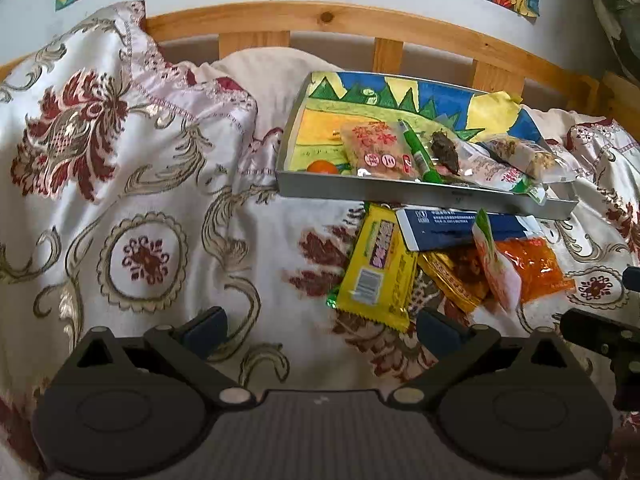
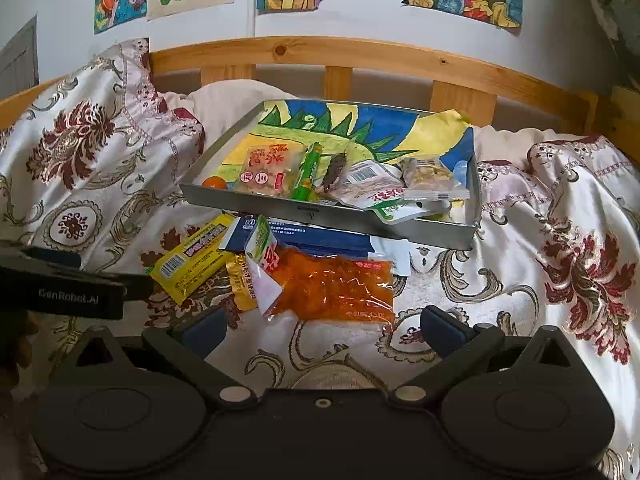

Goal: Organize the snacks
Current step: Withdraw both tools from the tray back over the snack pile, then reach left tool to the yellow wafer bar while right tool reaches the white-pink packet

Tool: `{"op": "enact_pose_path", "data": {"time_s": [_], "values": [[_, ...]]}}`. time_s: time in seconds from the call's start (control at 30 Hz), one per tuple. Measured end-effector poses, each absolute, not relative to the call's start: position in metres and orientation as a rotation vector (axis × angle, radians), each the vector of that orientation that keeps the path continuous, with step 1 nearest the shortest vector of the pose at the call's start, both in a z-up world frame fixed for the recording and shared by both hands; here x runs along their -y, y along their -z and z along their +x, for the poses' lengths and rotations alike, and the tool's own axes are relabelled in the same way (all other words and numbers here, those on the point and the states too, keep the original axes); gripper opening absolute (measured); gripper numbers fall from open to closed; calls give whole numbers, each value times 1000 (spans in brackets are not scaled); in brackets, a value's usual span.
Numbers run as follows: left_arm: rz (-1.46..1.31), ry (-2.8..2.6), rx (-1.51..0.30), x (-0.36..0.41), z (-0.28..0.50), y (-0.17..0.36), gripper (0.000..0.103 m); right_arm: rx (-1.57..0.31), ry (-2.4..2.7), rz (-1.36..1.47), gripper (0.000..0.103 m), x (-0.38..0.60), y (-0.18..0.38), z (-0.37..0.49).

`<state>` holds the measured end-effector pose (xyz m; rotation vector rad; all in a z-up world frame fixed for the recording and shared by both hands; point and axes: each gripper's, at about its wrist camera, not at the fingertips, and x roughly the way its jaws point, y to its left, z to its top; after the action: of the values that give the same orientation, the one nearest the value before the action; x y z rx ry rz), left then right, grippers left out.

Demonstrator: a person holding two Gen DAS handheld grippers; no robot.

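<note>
left gripper [image 1: 320,332] spread, empty | right gripper [image 2: 322,330] spread, empty | yellow pack [image 1: 378,268], orange pack [image 2: 336,286] loose on quilt [image 1: 140,200] | tray [image 2: 316,210] behind holds snacks, overlaps blue pack [image 1: 444,228] | headboard [image 2: 320,52] farthest

- Left tool [image 1: 320,330] at lower centre of the frame, its fingers wide apart and empty, over the bed [image 1: 152,208].
- Tray [image 1: 424,194] at centre right, holding packets, a green tube [image 1: 418,152] and an orange ball [image 1: 322,167].
- Yellow packet [image 1: 378,270], blue box [image 1: 452,229] and orange packet [image 1: 534,262] lie just below the tray.
</note>
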<state>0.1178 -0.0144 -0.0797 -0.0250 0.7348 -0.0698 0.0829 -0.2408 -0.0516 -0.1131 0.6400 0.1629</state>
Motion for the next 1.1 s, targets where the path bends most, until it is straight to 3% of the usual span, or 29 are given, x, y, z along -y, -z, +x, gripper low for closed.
{"op": "enact_pose_path", "data": {"time_s": [0.8, 0.93, 1.1], "values": [[49, 335, -712, 23, 176, 99, 102, -660, -228, -302, 102, 223, 75, 135], [94, 355, -727, 28, 182, 103, 94, -677, -238, -279, 102, 224, 82, 150], [123, 387, -725, 32, 180, 104, 80, -668, -242, -356, 93, 217, 89, 157]]}}
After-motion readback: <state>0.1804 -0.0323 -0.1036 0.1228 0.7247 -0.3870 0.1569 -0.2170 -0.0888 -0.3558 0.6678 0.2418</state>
